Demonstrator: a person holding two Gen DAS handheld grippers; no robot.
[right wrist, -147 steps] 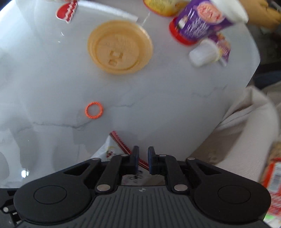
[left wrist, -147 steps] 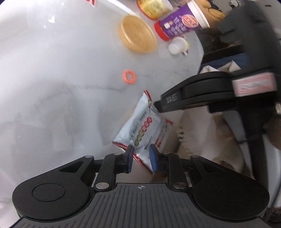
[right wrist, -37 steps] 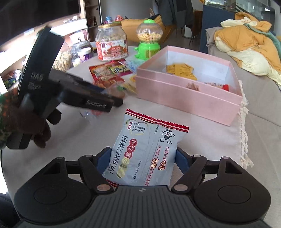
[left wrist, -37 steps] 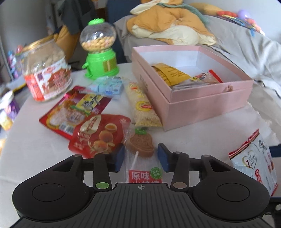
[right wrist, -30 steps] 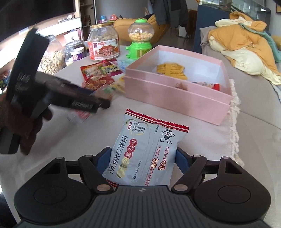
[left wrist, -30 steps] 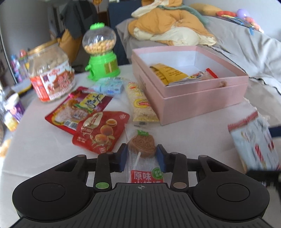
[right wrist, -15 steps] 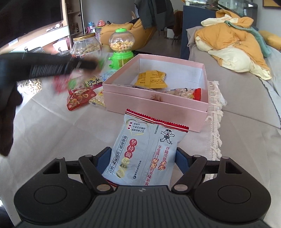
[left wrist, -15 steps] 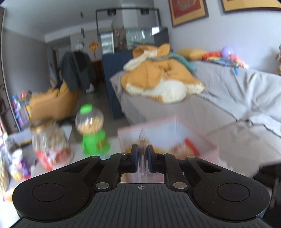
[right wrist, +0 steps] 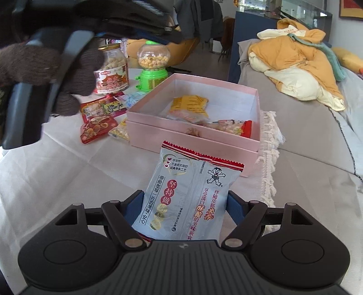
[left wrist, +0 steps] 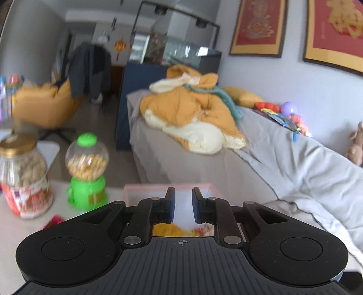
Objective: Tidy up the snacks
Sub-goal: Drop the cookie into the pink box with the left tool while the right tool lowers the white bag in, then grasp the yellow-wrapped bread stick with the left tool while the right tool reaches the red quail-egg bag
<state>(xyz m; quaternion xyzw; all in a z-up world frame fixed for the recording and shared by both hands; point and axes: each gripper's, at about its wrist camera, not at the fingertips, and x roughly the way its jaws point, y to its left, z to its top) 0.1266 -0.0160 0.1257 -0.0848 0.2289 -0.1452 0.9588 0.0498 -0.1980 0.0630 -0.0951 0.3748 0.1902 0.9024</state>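
Note:
My right gripper [right wrist: 185, 202] is shut on a light blue rice cracker packet [right wrist: 188, 192] with a red serrated top and holds it upright just in front of the open pink box [right wrist: 192, 138]. The box holds a yellow packet [right wrist: 189, 104], a clear packet and a red-ended one [right wrist: 229, 127]. My left gripper [left wrist: 183, 204] is open and empty, raised over the box's far rim [left wrist: 170, 188]; box contents show blurred beneath it. In the right wrist view the left gripper [right wrist: 145, 20] is held by a gloved hand, up at the left.
Left of the box lie red snack packets [right wrist: 97, 127], a yellow packet [right wrist: 120, 132] and a blue one. A peanut jar [right wrist: 112, 68] and a green candy dispenser [right wrist: 153, 65] stand behind. A grey sofa with an orange blanket [right wrist: 299, 59] is at right.
My left gripper was shut on the clear lollipop packet half a second ago; now it is open and empty over the box. My right gripper has carried the cracker packet closer to the box.

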